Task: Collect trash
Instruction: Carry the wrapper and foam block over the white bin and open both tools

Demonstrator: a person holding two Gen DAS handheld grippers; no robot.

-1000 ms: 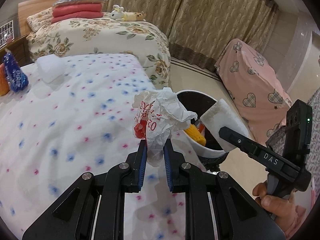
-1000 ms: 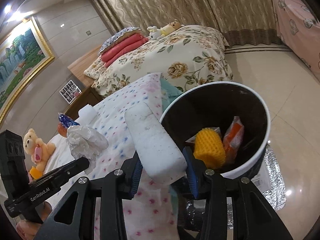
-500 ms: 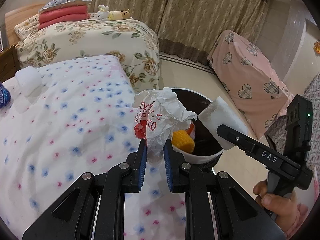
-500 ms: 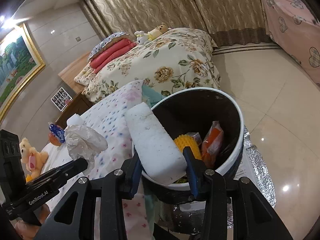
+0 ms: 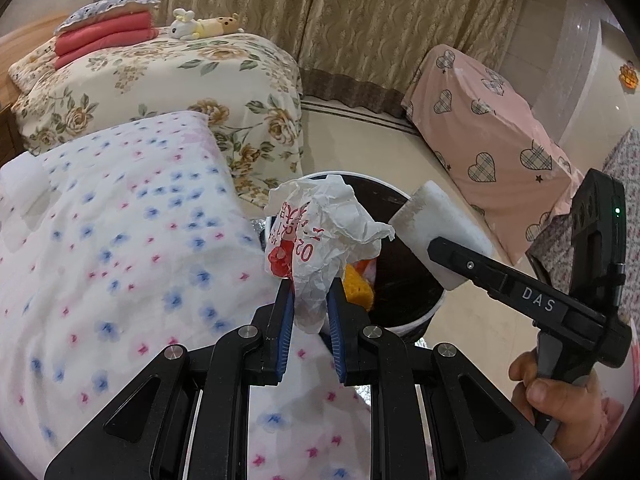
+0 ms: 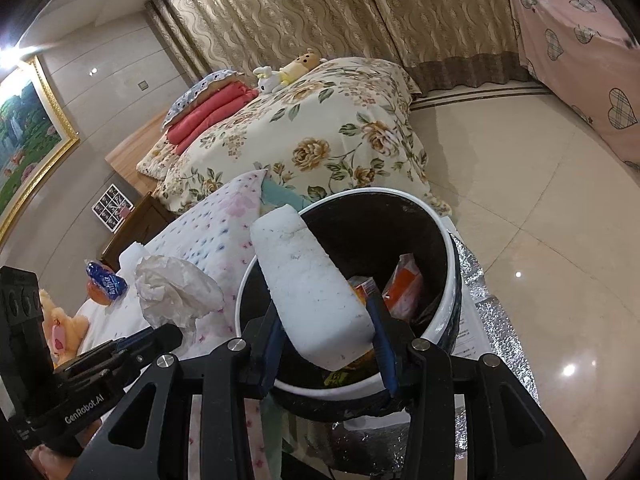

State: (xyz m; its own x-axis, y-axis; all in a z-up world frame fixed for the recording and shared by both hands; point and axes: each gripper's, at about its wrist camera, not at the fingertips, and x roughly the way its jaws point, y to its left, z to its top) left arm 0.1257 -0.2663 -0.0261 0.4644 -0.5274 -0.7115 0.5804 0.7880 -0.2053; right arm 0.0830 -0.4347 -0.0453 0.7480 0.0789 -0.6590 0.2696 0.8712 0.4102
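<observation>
A white-rimmed, dark-lined bin (image 6: 452, 264) stands on the floor beside the dotted bedspread (image 5: 120, 240). My right gripper (image 6: 326, 320) is shut on a white foam block (image 6: 312, 292), which it holds over the near rim of the bin. My left gripper (image 5: 310, 296) is shut on a crumpled white paper (image 5: 320, 232) with red print, held at the bin's left edge (image 5: 424, 316). From the left wrist, the foam block (image 5: 436, 224) hangs over the bin's right side. An orange packet (image 6: 404, 280) and a yellow lump (image 5: 358, 284) lie inside the bin.
A blue packet (image 6: 106, 280), another white foam piece (image 6: 132, 254) and a teddy (image 6: 60, 320) lie farther up the bedspread. Silver foil (image 6: 492, 320) lies under the bin. Behind are a floral bed (image 5: 180, 80) and pink heart-print covered furniture (image 5: 480, 120); tiled floor lies to the right.
Both grippers have moved towards the bin with their loads. The foam block now sits over the bin's mouth and the paper has reached its left rim.
</observation>
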